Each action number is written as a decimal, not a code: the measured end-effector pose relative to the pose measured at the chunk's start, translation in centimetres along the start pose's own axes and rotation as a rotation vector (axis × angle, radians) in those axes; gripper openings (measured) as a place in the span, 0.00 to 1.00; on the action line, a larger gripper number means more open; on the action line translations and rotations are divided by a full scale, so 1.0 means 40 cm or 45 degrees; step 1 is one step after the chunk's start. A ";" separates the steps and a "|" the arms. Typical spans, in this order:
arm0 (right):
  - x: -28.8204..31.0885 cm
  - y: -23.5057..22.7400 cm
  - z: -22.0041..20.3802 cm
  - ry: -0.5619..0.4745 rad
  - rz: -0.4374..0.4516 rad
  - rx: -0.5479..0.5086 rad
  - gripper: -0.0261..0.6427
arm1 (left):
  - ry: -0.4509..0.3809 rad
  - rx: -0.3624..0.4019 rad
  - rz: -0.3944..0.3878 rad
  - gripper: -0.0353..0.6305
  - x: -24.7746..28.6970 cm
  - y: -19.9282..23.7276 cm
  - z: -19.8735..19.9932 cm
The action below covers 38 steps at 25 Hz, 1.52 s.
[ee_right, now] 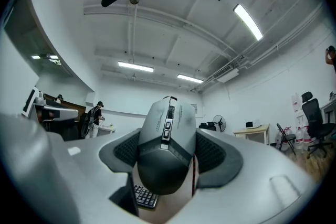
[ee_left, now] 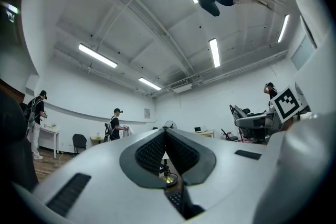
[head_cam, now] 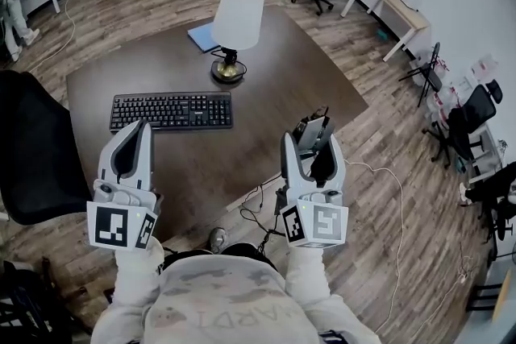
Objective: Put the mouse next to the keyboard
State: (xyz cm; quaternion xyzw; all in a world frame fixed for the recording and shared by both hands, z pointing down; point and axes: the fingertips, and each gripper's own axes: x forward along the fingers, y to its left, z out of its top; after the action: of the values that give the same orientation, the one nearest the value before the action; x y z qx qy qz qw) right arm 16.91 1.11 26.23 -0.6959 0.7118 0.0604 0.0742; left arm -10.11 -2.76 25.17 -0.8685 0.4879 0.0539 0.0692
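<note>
The one mouse [ee_right: 167, 139], a smooth grey-and-black plastic hump with a wheel and small buttons running down its spine, is sitting clamped between the ribbed black fingers [ee_right: 218, 152] of the right gripper [head_cam: 313, 139]. It is hanging above the near right part of the worktop [head_cam: 266, 97], well apart from the single keyboard [head_cam: 171, 110], a flat black slab of keys lying further left. The left gripper [head_cam: 129, 147] is hovering by the keyboard's near left corner. Its two fingers [ee_left: 151, 152] are pressing together at the tips with nothing between them. Both grippers are showing smooth pale grey shells. The worktop is looking dark brown and matt. Behind the keyboard one lamp [head_cam: 236, 20] is standing, a white tapered shade over a round brassy base, and one flat blue pad [head_cam: 201, 36] is lying just beside it.
</note>
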 end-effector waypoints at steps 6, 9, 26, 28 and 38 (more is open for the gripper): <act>0.054 -0.046 -0.019 0.004 0.042 0.030 0.51 | -0.010 0.012 0.038 0.06 0.051 -0.024 -0.002; 0.080 -0.063 -0.044 0.019 0.061 0.055 0.51 | -0.005 0.015 0.053 0.06 0.071 -0.031 -0.005; 0.206 -0.065 -0.191 0.179 0.124 0.104 0.51 | 0.073 0.008 0.113 0.06 0.132 0.019 -0.071; 0.224 -0.066 -0.211 0.202 0.125 0.107 0.51 | 0.081 0.003 0.113 0.06 0.145 0.028 -0.080; 0.332 -0.066 -0.342 0.343 0.108 0.160 0.51 | 0.148 -0.023 0.109 0.06 0.207 0.089 -0.145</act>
State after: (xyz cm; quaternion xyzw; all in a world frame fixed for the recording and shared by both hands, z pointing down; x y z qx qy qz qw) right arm 18.97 -14.56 37.19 -0.6610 0.7464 -0.0751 0.0188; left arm -8.72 -12.53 29.31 -0.8490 0.5274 0.0107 0.0305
